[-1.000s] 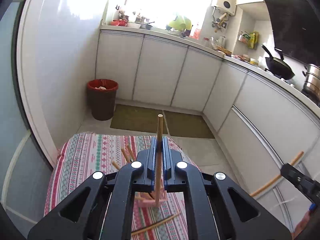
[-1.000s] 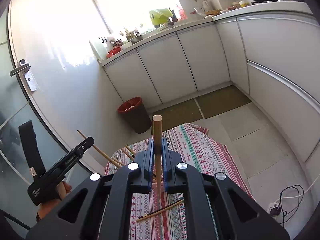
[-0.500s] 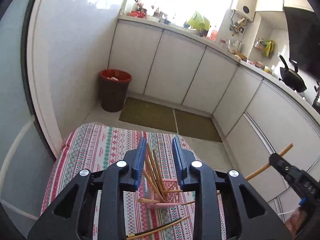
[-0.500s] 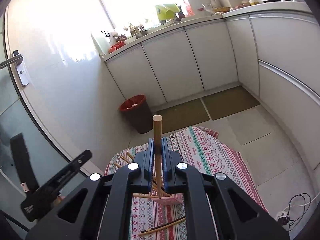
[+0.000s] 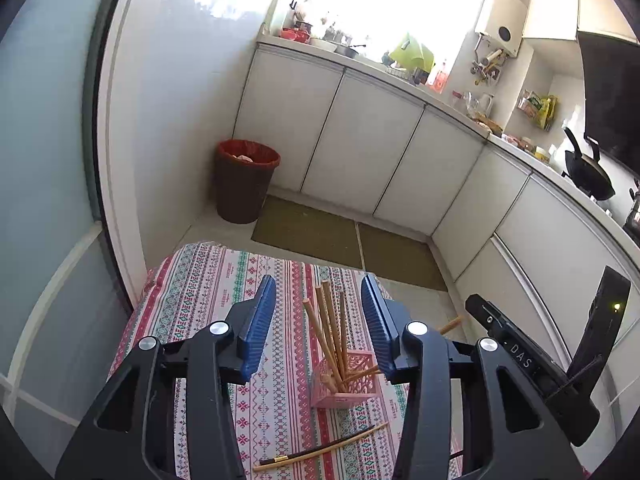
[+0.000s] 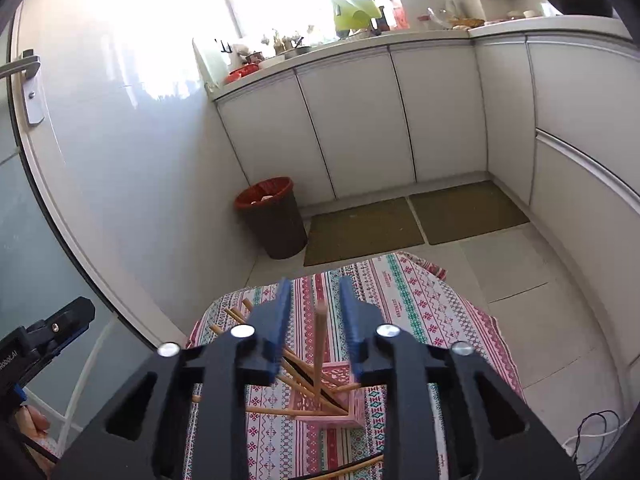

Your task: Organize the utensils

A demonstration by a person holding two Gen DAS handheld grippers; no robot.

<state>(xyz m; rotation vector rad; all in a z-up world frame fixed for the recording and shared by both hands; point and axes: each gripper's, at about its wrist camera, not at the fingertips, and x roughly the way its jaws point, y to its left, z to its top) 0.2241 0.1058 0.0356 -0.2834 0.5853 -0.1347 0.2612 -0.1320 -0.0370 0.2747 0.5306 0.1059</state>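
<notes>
The pink holder (image 5: 345, 380) stands low and centre in the left view, on the patterned cloth (image 5: 208, 292); it keeps the chopsticks (image 5: 330, 328) upright and fanned, their tips leaning toward the upper part of the frame, so they sit gathered in one place instead of scattered. The left gripper (image 5: 319, 312) hangs above it with its blue pads wide apart and nothing between them; the bundle shows through the gap without touching either pad, which suits a tool that has nothing left to carry. In the right view the right gripper (image 6: 314, 312) is also spread, and one stick (image 6: 319, 344) stands nearly upright in the gap, apart from both pads, its lower end down in the holder (image 6: 340, 404); I judge it to be released, though whether it has settled I cannot tell. Two loose sticks (image 5: 320, 450) lie flat on the cloth at the bottom of the left frame, one dark and one pale, just in front of the holder; they look like the work still to do. Both tools point forward and tilted down over the table; the right one shows at the right edge of the left view, the left one at the lower left of the right view.
</notes>
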